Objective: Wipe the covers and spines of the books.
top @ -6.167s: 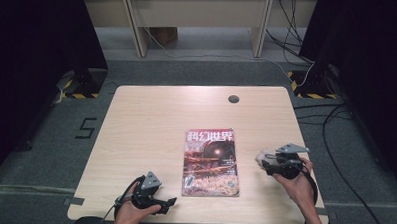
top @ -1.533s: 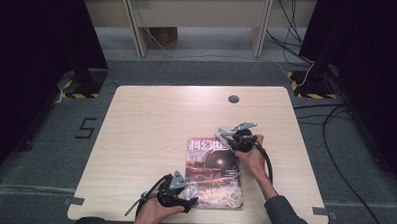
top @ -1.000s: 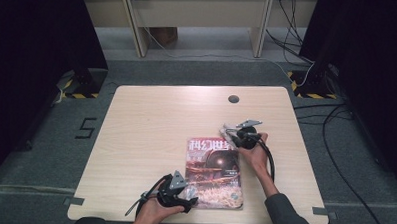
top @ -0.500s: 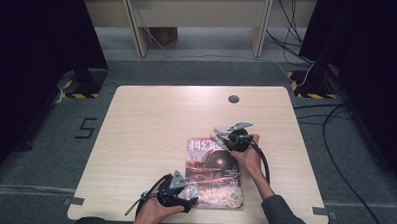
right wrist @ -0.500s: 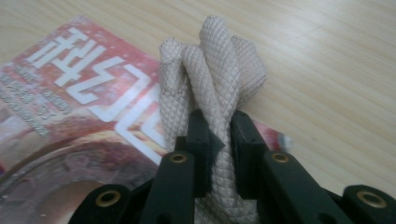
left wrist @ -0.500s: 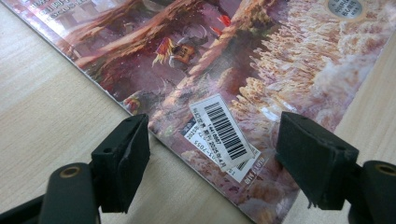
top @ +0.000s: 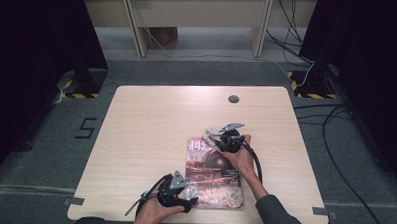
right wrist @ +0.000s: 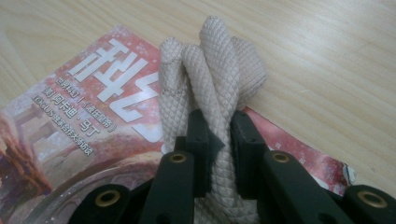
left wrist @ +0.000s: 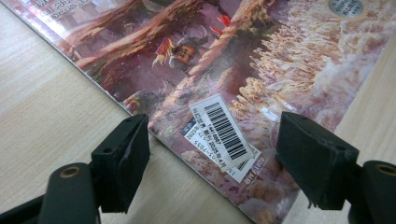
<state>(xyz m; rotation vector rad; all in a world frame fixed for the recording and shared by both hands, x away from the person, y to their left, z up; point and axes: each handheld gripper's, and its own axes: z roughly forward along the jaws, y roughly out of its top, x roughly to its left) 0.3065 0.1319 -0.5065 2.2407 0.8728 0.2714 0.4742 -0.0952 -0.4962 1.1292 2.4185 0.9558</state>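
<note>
A magazine with a reddish cover lies flat on the wooden table, near the front edge. My left gripper sits at the cover's near left corner. In the left gripper view it is open, its jaws standing wide on either side of the barcode sticker without pressing the magazine. My right gripper hovers over the magazine's far edge. In the right gripper view it is shut on a bundle of white braided rope that sticks up past the jaws, above the magazine's title.
A round cable hole sits at the table's far edge. Bare wood stretches to the left and beyond the magazine. Cables run over the floor at the right. Desk legs stand behind the table.
My right gripper has drifted left with the rope, from beside the magazine's far right corner to over its top edge. The left gripper has stayed put.
</note>
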